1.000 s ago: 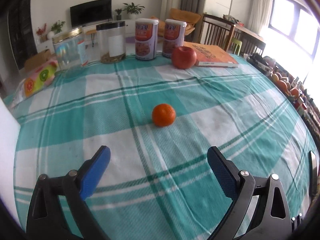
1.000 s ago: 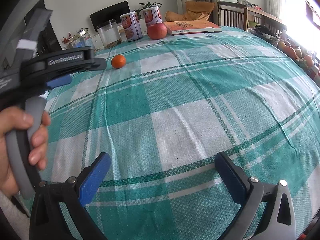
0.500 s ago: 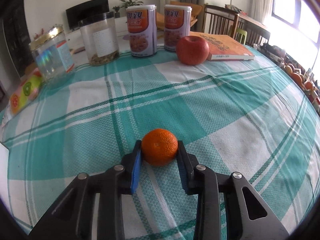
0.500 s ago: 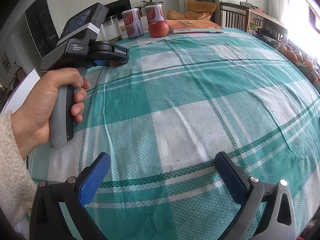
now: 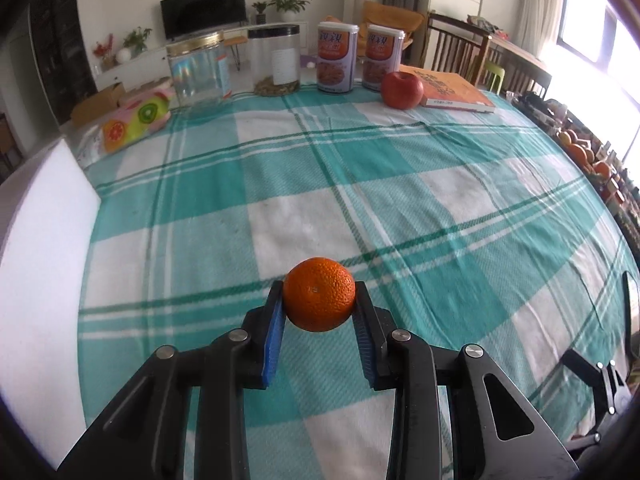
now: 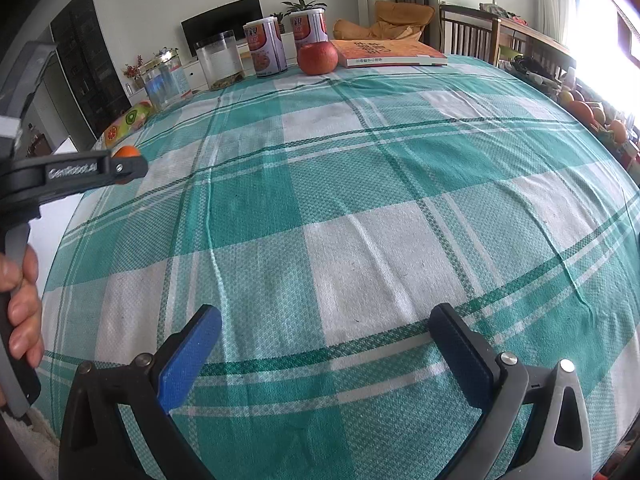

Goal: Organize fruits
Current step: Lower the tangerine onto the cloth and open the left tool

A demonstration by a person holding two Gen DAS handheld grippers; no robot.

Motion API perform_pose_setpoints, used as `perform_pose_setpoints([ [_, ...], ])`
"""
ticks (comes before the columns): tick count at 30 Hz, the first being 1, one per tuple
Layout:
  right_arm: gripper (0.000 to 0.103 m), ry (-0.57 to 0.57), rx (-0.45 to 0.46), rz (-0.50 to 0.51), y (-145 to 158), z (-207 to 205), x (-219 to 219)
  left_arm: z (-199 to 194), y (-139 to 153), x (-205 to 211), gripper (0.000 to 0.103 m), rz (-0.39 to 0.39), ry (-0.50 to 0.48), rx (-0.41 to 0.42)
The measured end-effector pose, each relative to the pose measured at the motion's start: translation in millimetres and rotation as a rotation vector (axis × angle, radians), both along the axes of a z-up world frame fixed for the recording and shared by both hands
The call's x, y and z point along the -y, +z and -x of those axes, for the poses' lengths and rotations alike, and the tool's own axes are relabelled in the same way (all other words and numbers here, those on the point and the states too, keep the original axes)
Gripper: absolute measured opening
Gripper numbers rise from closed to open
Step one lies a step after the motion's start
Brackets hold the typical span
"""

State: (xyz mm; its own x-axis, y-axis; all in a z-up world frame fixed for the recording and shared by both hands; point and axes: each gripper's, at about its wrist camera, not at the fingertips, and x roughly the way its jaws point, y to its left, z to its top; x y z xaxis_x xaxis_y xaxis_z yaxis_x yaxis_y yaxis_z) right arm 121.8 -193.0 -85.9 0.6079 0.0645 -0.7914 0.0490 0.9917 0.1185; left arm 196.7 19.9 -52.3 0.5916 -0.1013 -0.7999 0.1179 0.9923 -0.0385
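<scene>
My left gripper (image 5: pixel 319 300) is shut on a small orange mandarin (image 5: pixel 319 294) and holds it above the green-and-white checked tablecloth (image 5: pixel 360 184). In the right wrist view the left gripper (image 6: pixel 128 166) is at the far left, with the mandarin (image 6: pixel 125 151) partly hidden behind it. A red apple (image 5: pixel 401 90) sits at the far side of the table beside an orange book (image 5: pixel 452 90); the apple also shows in the right wrist view (image 6: pixel 317 58). My right gripper (image 6: pixel 324 332) is open and empty over the near part of the table.
Two printed cans (image 5: pixel 336 62), a clear jar with a black lid (image 5: pixel 276 60) and a jar with a gold lid (image 5: pixel 198 68) stand along the far edge. A fruit-print pack (image 5: pixel 134 118) lies far left. A white foam block (image 5: pixel 40 260) borders the left side. More fruit (image 6: pixel 584 114) lies off the table's right.
My left gripper closed on the mandarin, then lifted it and drew back toward the near left. The right gripper stayed put and open.
</scene>
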Motion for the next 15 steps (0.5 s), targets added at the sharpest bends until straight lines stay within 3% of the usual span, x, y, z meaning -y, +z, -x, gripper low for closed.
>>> perform_pose_setpoints([
  [6, 0.103, 0.0, 0.001, -0.001, 0, 0, 0, 46, -12, -27, 0.033, -0.011, 0.046, -0.023],
  [15, 0.103, 0.0, 0.001, -0.002, 0, 1, 1, 53, -35, -43, 0.036, -0.028, 0.088, -0.028],
])
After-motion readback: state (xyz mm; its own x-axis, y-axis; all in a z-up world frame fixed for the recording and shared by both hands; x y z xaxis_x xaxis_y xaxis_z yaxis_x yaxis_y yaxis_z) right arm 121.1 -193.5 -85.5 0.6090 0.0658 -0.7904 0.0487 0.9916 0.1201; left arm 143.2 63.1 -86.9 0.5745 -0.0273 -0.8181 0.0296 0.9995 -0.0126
